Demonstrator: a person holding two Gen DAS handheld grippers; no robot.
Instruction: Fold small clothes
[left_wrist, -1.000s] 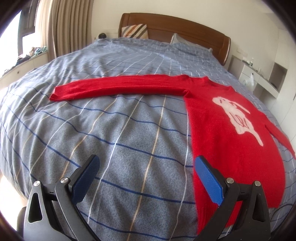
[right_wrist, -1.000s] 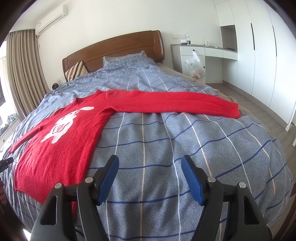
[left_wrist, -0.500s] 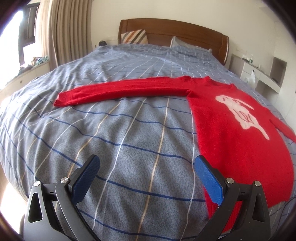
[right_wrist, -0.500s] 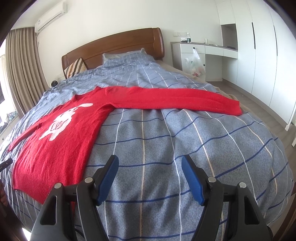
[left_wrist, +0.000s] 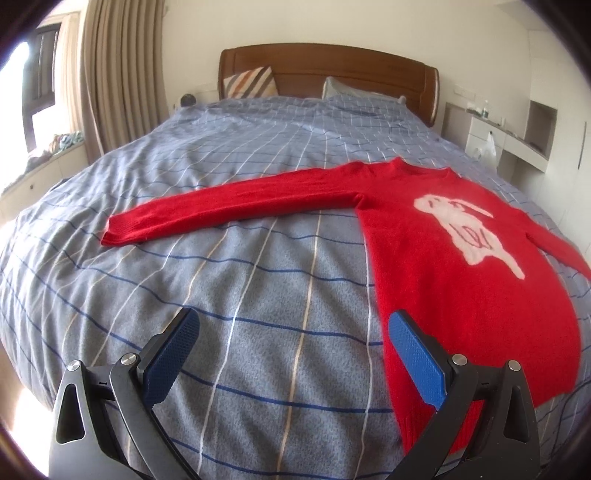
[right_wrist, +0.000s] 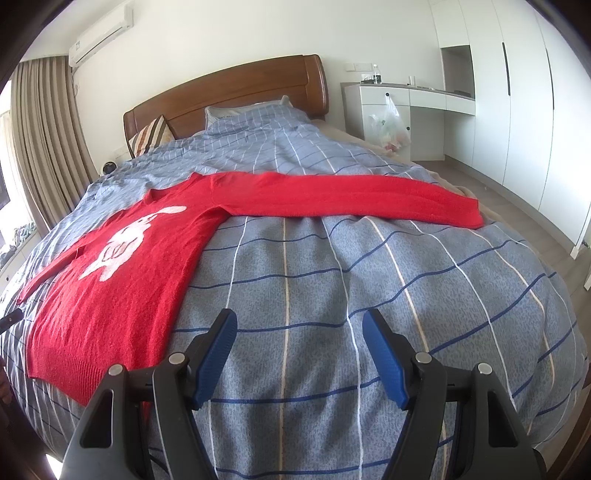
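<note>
You have not started the fold yet: the red knitted sweater with a white rabbit motif (left_wrist: 461, 266) lies flat, face up, on the bed's blue-grey checked duvet (left_wrist: 258, 295), its hem towards the foot edge and its neck towards the wooden headboard (left_wrist: 332, 66), with both sleeves spread out sideways. Your left gripper (left_wrist: 291, 345) hovers over the duvet with its fingers wide and nothing between them, the near blue pad just above the sweater's hem corner. Your right gripper (right_wrist: 299, 354) also stands wide and empty over bare duvet beside the other hem corner.

The next move probably calls for taking a sleeve cuff or a hem corner in each gripper; the knit is soft, so pinch only its own layer, not the duvet beneath.

The left view shows the left sleeve (left_wrist: 229, 210) full length to its cuff; the right view shows the right sleeve (right_wrist: 351, 199) reaching nearly to the bed's side edge, plus the white plastic bag (right_wrist: 388, 125) hanging by the desk.
</note>
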